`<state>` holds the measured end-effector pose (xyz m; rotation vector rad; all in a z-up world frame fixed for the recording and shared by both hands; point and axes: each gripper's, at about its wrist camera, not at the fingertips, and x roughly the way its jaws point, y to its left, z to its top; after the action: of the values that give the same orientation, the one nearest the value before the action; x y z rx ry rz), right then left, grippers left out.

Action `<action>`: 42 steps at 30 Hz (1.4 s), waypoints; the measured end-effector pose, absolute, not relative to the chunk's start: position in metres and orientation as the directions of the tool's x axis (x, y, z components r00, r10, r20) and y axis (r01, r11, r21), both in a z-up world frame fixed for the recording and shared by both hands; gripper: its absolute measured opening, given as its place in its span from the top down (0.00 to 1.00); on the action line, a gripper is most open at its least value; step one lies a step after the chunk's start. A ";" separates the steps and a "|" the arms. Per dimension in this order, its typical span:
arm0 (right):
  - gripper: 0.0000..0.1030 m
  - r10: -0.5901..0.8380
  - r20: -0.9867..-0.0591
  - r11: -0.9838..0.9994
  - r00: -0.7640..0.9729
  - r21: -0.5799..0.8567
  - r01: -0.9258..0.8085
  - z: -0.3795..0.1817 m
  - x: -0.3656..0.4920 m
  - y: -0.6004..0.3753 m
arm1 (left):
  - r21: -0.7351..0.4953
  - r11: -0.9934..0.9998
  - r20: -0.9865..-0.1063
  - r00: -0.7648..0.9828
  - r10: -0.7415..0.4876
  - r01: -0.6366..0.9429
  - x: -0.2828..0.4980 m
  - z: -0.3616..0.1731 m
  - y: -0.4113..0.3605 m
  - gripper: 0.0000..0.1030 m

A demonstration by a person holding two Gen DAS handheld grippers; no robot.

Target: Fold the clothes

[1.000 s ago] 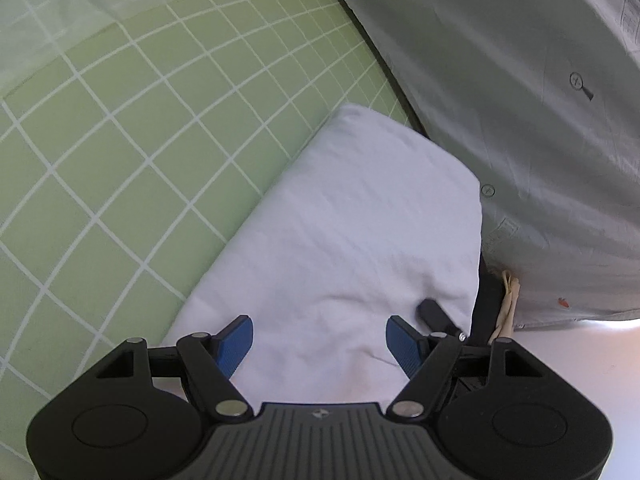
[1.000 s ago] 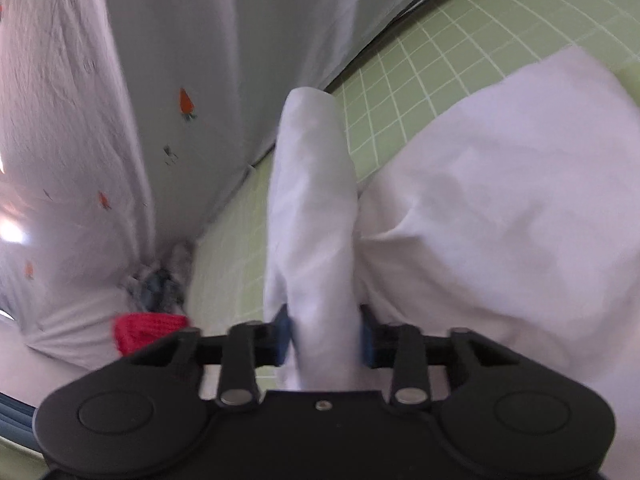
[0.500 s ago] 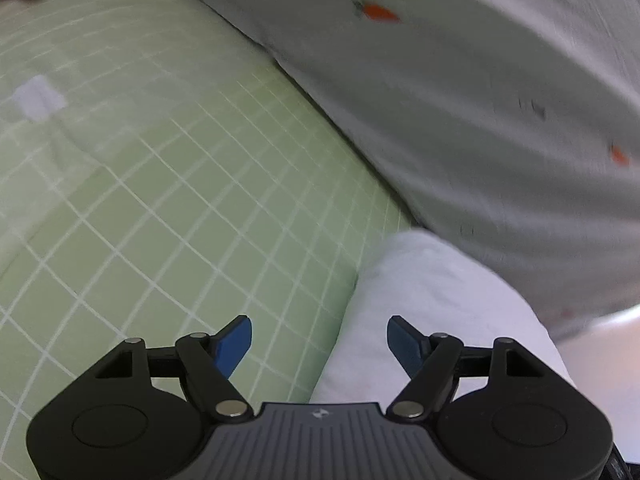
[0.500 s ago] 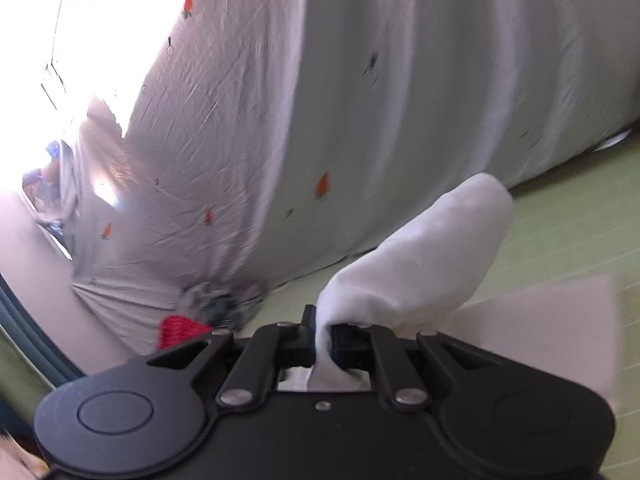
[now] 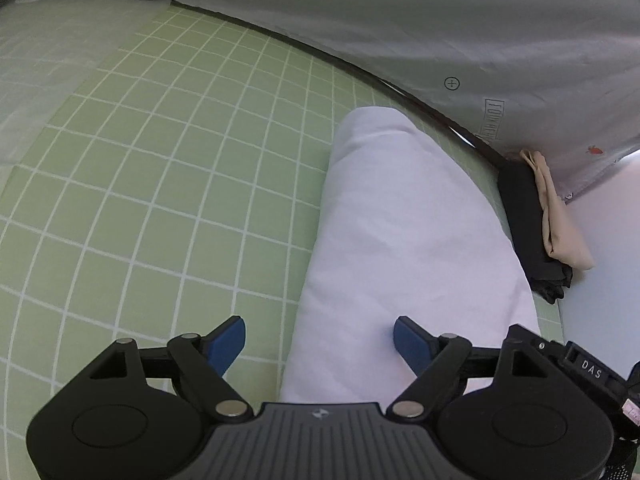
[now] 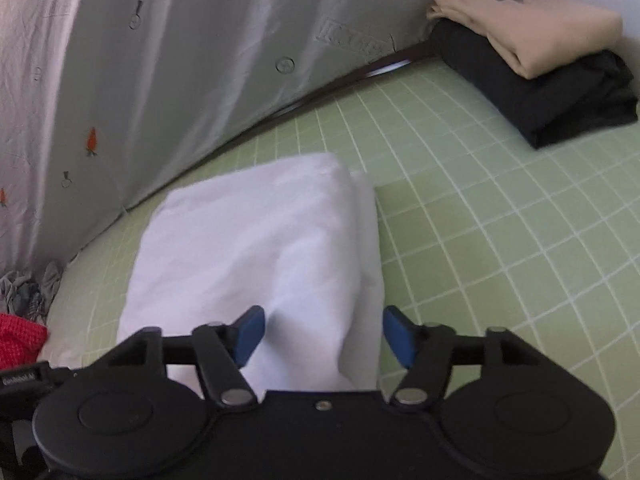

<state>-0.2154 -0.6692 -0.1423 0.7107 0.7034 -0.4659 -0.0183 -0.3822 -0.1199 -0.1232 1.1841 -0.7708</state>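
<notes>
Both grippers are spread wide and holding nothing right now. Left gripper has its blue pads far apart, one over the green mat and the other over the near end of the white folded garment. Can't tell if that pad actually touches the cloth or just hangs above it.

Right gripper is the same deal, jaws parted with the blue fingertips straddling the near right corner of the white folded garment. From this side you can see it's doubled over, with a lower layer peeking out along the right edge. Looks a bit puffy, not pressed flat.

That white piece lies on a pale green cover with a white grid, close to the back edge where a dark rail runs along. Behind the rail hangs a grey-white sheet printed with little orange carrots and round symbols.

Further off there's a small stack: a black folded garment with a beige folded one on top, sitting on the grid cover by the rail, well apart from the white piece. In the left wrist view the same stack sits just beyond the white garment's right edge.

Down in the right camera's lower left corner there's a crumpled grey cloth and something red and knitted, both near the sheet's bottom edge.
</notes>
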 end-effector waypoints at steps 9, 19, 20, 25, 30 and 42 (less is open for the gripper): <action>0.13 -0.072 -0.728 0.563 0.682 0.535 0.630 -0.159 -0.233 -0.676 | -0.520 0.680 -0.759 0.085 -0.645 0.516 -0.002 -0.125 -0.400 0.12; 0.18 -0.032 -0.696 0.412 0.717 0.645 0.644 -0.177 -0.228 -0.679 | -0.626 0.591 -0.712 -0.065 -0.699 0.509 0.011 -0.143 -0.422 0.22; 0.23 -0.035 -0.690 0.407 0.723 0.651 0.641 -0.176 -0.228 -0.677 | -0.627 0.590 -0.709 -0.059 -0.703 0.508 0.009 -0.142 -0.422 0.28; 0.69 -0.063 -0.678 0.436 0.732 0.642 0.631 -0.152 -0.234 -0.663 | -0.620 0.565 -0.686 -0.027 -0.727 0.544 -0.006 -0.123 -0.420 0.56; 0.80 -0.096 -0.625 0.452 0.775 0.666 0.593 -0.110 -0.249 -0.659 | -0.632 0.517 -0.654 -0.040 -0.755 0.577 -0.023 -0.092 -0.436 0.57; 0.80 -0.222 -0.418 0.538 0.881 0.701 0.468 -0.023 -0.344 -0.756 | -0.639 0.386 -0.480 0.048 -0.876 0.665 -0.115 -0.005 -0.553 0.58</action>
<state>-0.3436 -0.7560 -0.0228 0.9157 0.2945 -0.4176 -0.1147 -0.5529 -0.0054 -0.2721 0.9509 -1.1971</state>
